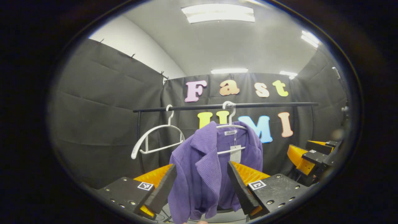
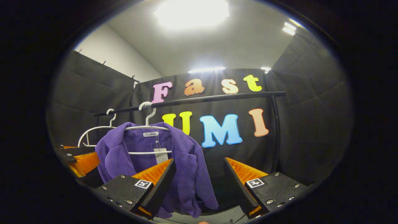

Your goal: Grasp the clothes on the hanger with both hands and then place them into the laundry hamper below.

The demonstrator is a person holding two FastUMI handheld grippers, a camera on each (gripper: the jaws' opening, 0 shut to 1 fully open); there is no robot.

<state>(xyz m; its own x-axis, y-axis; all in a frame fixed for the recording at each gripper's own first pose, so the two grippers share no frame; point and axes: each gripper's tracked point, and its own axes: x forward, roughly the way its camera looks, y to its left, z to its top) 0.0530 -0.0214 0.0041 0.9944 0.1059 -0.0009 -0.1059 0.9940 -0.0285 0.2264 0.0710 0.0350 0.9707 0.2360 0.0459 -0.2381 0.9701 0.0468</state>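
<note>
**Booth fittings beyond the fingers**

A dark rail (image 1: 224,106) runs level across the booth, above and beyond the fingertips in the left gripper view; in the right gripper view the same rail (image 2: 199,99) slopes upward to the right fingertip's side, ending at a dark upright post (image 2: 275,133). An empty white hanger (image 1: 155,137) hooks over the rail above the left finger, tilted. Black cloth walls (image 1: 102,118) close in behind. Bright ceiling lights (image 1: 217,13) glare high overhead, far above both fingers.

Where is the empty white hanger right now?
The empty white hanger hangs on the black rail, to the left of the hanger holding the purple jacket in the left gripper view; in the right gripper view it sits behind the jacket's left shoulder.
</note>
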